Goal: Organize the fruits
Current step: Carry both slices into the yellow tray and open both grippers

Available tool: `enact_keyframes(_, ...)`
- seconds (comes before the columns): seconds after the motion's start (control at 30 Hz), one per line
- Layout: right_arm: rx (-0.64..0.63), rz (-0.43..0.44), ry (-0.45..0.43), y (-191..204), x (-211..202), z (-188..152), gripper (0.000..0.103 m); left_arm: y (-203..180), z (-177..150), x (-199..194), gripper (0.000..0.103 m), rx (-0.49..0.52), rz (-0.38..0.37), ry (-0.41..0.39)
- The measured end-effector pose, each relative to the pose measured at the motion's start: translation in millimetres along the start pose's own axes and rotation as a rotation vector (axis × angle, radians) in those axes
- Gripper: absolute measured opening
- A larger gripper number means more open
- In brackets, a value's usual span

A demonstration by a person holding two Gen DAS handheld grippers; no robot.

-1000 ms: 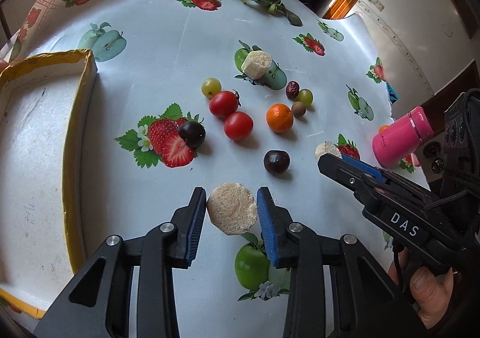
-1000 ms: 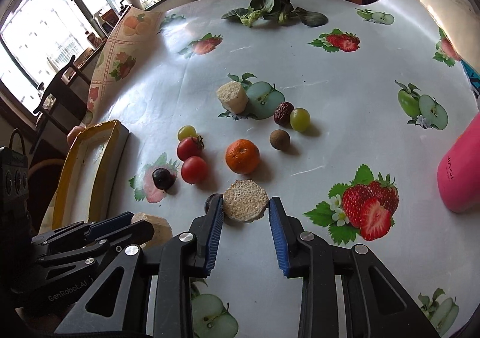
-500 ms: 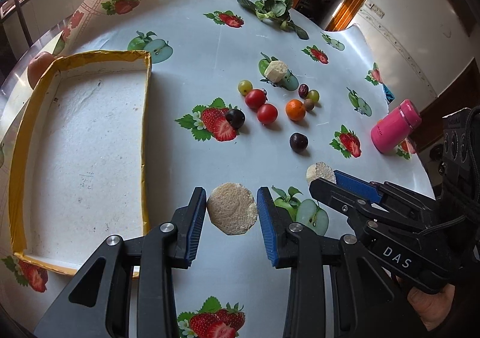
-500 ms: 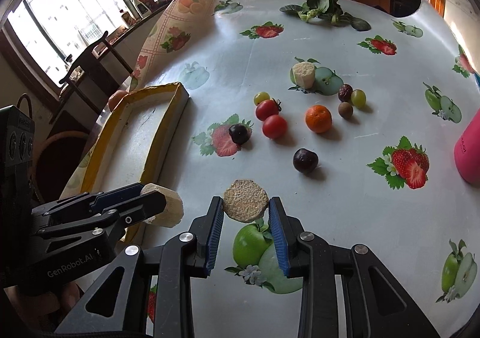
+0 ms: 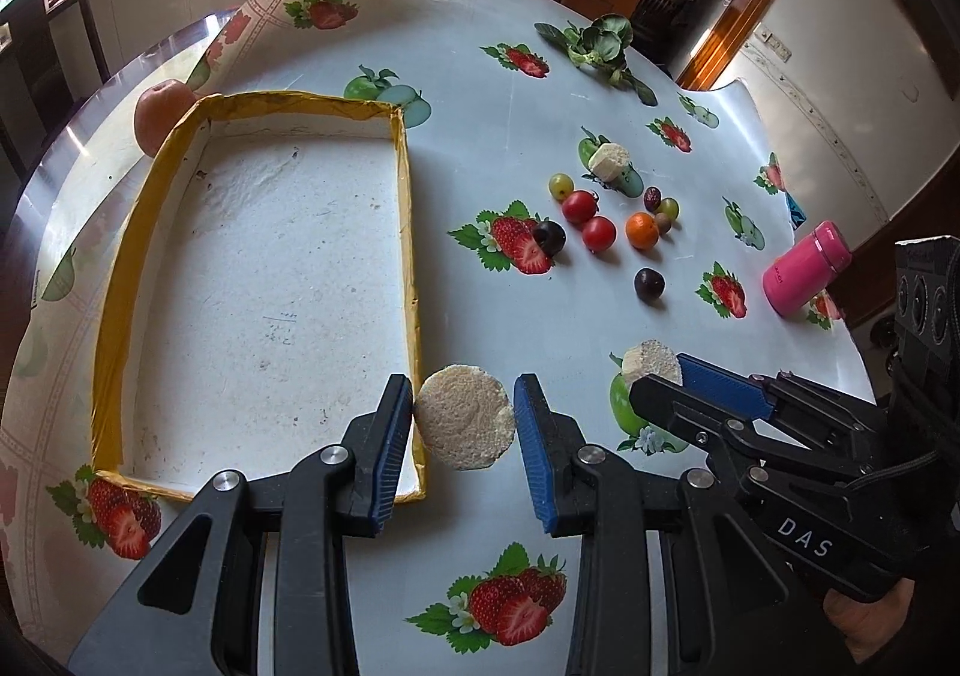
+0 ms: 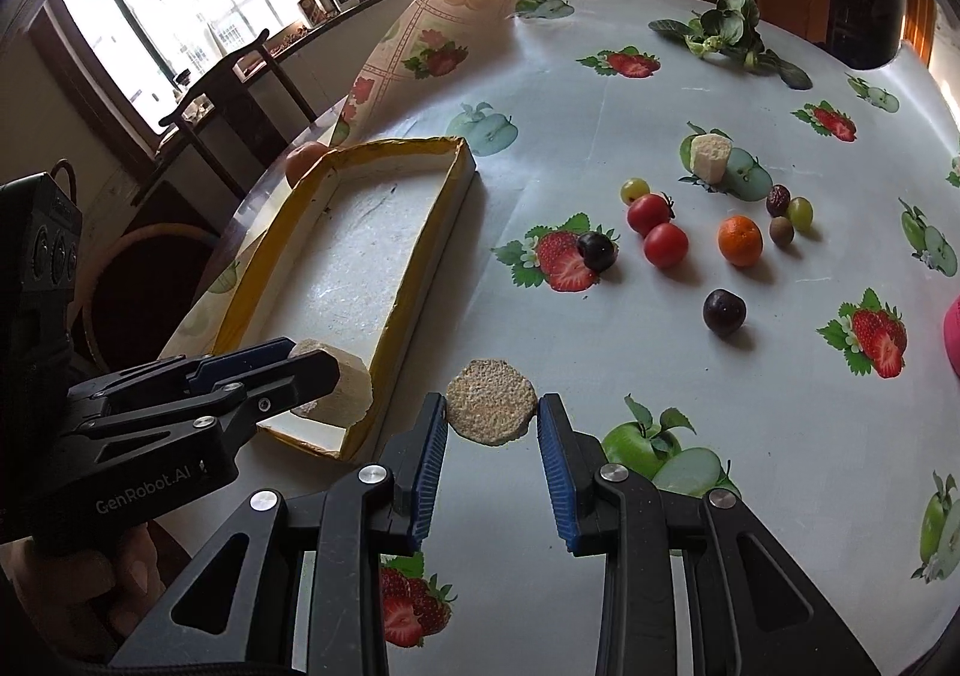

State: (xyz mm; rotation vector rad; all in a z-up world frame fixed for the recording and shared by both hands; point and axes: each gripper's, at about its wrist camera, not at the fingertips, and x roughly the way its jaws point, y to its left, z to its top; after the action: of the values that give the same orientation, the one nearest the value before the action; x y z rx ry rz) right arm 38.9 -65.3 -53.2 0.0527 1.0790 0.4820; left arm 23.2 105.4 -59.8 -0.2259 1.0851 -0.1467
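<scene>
My left gripper (image 5: 463, 424) is shut on a pale round slice (image 5: 465, 416), held above the near right corner of the yellow-rimmed tray (image 5: 407, 232). My right gripper (image 6: 492, 415) is shut on a browner round slice (image 6: 491, 401), held over the tablecloth just right of the tray (image 6: 420, 268). The right gripper also shows in the left wrist view (image 5: 660, 376), and the left gripper in the right wrist view (image 6: 324, 376). Loose fruit lies further out: two red tomatoes (image 5: 588, 220), an orange (image 5: 642, 229), two dark plums (image 5: 649, 283), grapes (image 5: 561, 185) and a third pale chunk (image 5: 608, 158).
A pink bottle (image 5: 807, 266) lies at the right table edge. A leafy green (image 5: 597, 42) lies at the far side. An apple (image 5: 159, 111) sits behind the tray's far left corner. The tablecloth is folded up at the far left. A chair stands beyond it.
Both grippers have drawn back and up from the fruit cluster, each carrying its slice, and shifted left toward the tray. The tray is now wholly in view.
</scene>
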Motion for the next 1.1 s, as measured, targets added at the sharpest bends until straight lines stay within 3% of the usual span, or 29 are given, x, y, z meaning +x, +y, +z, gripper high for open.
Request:
enact_keyframes(0.53, -0.057, 0.038, 0.03, 45.4, 14.4, 0.0, 0.032, 46.8, -7.0, -9.0, 0.032, -0.064, 0.02, -0.009)
enact_keyframes(1.1, -0.22, 0.087, 0.133, 124.1, 91.5, 12.3, 0.032, 115.6, -4.4, 14.6, 0.032, -0.167, 0.089, 0.037)
